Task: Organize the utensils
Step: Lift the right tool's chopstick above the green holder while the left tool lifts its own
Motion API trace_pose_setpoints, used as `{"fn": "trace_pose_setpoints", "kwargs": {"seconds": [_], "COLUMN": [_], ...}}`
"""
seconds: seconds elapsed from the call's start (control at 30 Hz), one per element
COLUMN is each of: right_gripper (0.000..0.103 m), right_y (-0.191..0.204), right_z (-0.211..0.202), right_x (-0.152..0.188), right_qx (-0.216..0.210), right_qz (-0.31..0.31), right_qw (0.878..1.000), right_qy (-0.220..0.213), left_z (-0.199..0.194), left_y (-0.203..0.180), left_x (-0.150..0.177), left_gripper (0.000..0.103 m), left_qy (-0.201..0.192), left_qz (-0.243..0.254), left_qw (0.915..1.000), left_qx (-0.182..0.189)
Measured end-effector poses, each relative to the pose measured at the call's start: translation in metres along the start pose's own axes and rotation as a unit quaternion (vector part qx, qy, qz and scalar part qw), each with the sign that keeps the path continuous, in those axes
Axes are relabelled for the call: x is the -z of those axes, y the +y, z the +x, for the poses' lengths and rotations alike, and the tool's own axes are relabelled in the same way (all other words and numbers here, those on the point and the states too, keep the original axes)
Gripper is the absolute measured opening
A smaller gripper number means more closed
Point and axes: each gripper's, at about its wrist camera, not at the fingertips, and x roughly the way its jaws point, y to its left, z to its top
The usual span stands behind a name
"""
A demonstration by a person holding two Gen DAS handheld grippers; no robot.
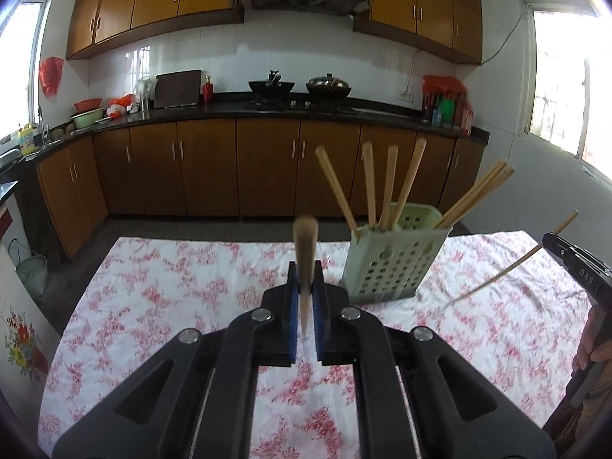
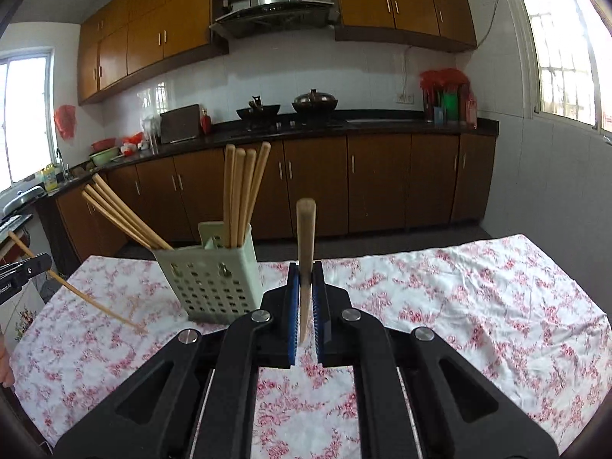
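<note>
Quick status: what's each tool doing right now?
Left tool: closed on a chopstick.
Right tool: closed on a chopstick.

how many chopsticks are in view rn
About 10: four upright in the holder at, about four leaning out its side, one in the left gripper at, one in the right gripper at. Overlap may hide more.

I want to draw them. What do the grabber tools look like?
The left black plastic tool and right black plastic tool match: angular black linkage arms, round silver bolts, blue ridged pads inside the fingers. White lettering marks the right tool's side.
</note>
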Motion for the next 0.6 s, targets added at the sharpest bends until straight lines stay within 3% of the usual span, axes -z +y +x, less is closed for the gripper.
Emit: {"fn": "trace_pose_setpoints", "kwargs": {"seconds": [0.27, 0.6], "right_gripper": [0.008, 0.008], "right_y": [0.018, 0.047], "right_z": [-0.008, -0.036], "right_x": [-0.031, -0.082], "right_qx": [-0.026, -0.085], "right_qz": [-0.005, -0.009], "right_qw": [0.999, 0.988], "right_qy": [-0.039, -0.130], "left_z": [-0.015, -0.032], "left_y": [-0.019, -0.061], "left_x": [-0.024, -0.087], "left_gripper": [0.008, 0.008], "left_qy": [-0.027, -0.122], "left_qz": [0.009, -0.008], "left_qw": [0.9990, 0.9898], "left_qx": [0.034, 0.074]}}
